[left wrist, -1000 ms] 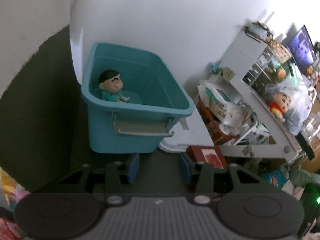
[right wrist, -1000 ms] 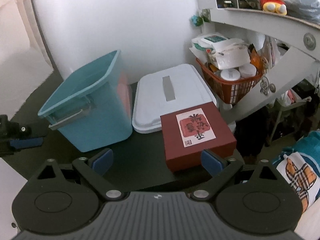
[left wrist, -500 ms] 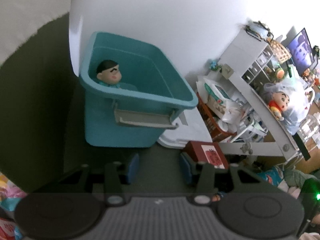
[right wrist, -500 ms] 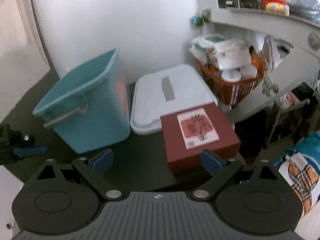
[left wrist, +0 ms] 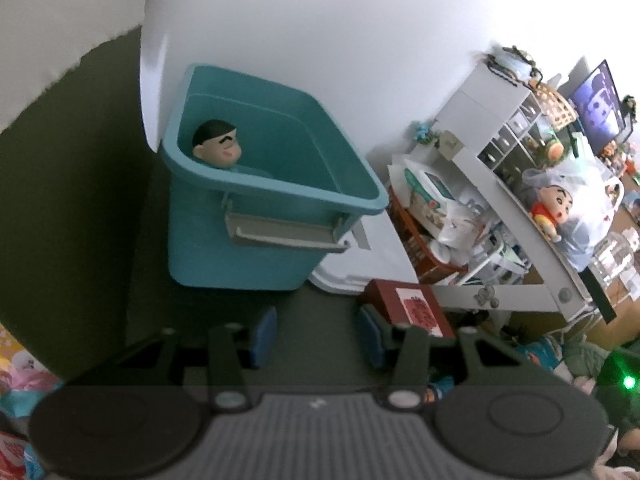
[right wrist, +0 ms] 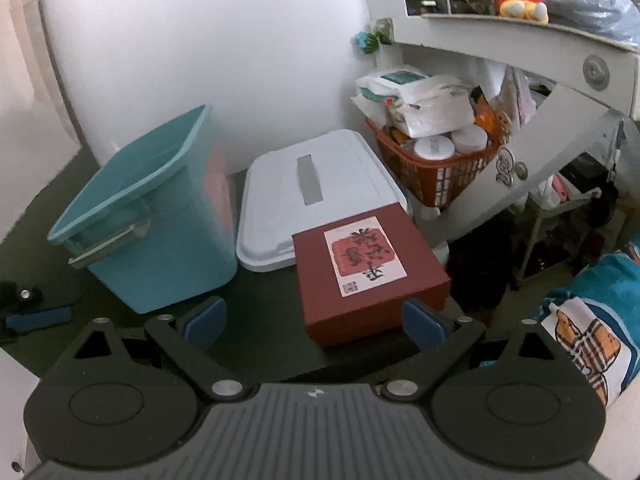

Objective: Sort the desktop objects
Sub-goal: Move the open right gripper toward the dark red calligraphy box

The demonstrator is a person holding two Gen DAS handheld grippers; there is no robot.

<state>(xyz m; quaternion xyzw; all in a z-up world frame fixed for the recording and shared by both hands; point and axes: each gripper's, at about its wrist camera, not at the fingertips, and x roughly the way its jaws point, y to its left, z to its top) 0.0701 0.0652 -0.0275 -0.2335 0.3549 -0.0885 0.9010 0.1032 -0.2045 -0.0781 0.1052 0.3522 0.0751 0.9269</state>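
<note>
In the left wrist view, the left tool [left wrist: 316, 334] is seen spread, its blue pads apart with nothing between them, held low over the dark bench [left wrist: 100, 208]. Ahead of it a teal storage bin [left wrist: 256, 248] stands upright on the bench, a grey handle on its near wall, and a cartoon boy figurine [left wrist: 216, 148] sits inside at the bin's left end, only its head rising above the rim. A white lid [left wrist: 360, 264] lies flat just to the right of the bin, and a dark red box [left wrist: 412, 308] with a pale label rests against the lid's near edge, close to the right pad. A white shelf unit [left wrist: 500, 200] crowded with goods fills the right side, a plush doll [left wrist: 552, 208] seated on it. In the right wrist view, the right tool [right wrist: 314, 318] is likewise spread wide and empty, and the dark red box [right wrist: 368, 276] lies on the bench ahead of it, nearer the right pad, apparently untouched. The box overlaps the near corner of the white lid [right wrist: 304, 184], and the teal storage bin [right wrist: 160, 236] stands just left of the lid. An orange basket [right wrist: 436, 172] of packets and jars sits behind the box to the right, and the left tool's blue pad [right wrist: 38, 316] is visible at the far left edge.
</note>
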